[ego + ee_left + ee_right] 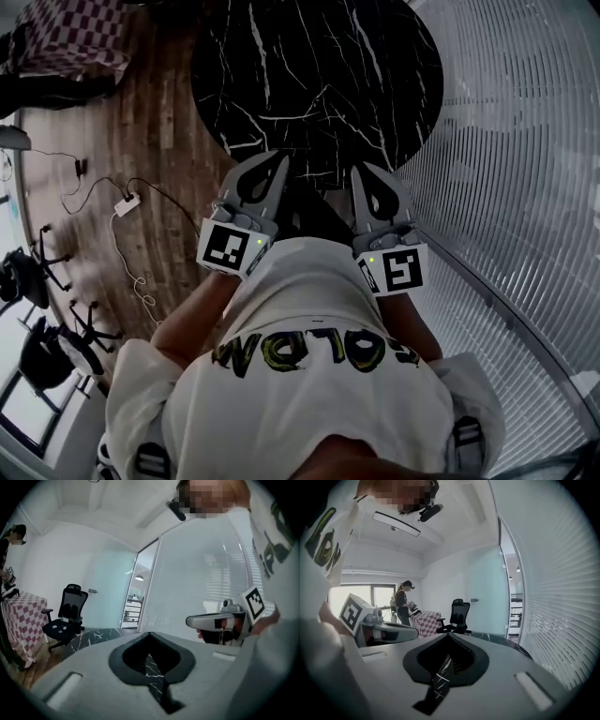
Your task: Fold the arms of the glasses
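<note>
Glossy black marble table (pixel 319 75), wooden plank floor (pixel 159 141)

The glasses cannot be made out in any of the views.

Ahead of both pairs of jaws, the black marble table (pixel 319 84) runs off the top edge of the head view. Its near rim is covered by the left gripper (pixel 278 159) and the right gripper (pixel 362 172). In each gripper view the grey jaw bodies mask most of the table, and only a sliver of marble shows through the opening. Far beyond the right jaws a standing person (pixel 402 603) holds something too small to make out. Off to the left of the left jaws, a checked cloth (pixel 21 620) is cut by the frame.
</note>
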The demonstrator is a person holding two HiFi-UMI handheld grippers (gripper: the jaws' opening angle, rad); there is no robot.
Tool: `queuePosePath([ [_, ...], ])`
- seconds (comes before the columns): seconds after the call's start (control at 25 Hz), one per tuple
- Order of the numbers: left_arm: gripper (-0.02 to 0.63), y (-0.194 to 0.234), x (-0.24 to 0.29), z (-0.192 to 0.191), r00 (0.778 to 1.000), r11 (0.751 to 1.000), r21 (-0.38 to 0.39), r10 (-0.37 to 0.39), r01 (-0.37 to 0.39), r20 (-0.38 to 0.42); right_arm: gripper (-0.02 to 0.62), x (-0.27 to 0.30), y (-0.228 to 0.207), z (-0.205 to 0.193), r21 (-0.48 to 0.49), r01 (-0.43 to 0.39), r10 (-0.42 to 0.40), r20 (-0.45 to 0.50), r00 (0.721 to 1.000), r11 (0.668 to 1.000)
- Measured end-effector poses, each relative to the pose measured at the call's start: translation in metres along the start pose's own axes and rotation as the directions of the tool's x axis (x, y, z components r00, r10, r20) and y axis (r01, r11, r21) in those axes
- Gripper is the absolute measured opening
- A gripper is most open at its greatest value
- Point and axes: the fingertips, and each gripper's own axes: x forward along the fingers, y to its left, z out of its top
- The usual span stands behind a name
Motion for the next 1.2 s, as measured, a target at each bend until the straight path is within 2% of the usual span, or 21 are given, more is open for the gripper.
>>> queuePosePath([
  [0.12,0.0,0.006,0.018,-0.028,0.998,0.998,0.057,0.005,-0.001,-0.067,0.002,0.006,-0.018,-0.016,-0.015,0.005,-0.006,-0.037,0.999,1.0],
  [0.4,0.0,0.035,0.052,-0.079,0.983,0.997,0.07,0.032,-0.02,-0.18,0.002,0.03,-0.067,-0.056,-0.054,0.033,-0.039,-0.112,0.993,0.998],
  [0.6,0.0,0.052,0.075,-0.121,0.966,0.996,0.085,0.041,-0.02,-0.257,0.002,0.05,-0.104,-0.105,-0.01,0.064,-0.065,-0.183,0.981,0.998],
  [1.2,0.0,0.087,0.138,-0.23,0.934,0.999,0.044,0.034,-0.02,-0.357,0.002,0.13,-0.161,-0.231,-0.056,0.066,-0.081,-0.321,0.944,0.996],
])
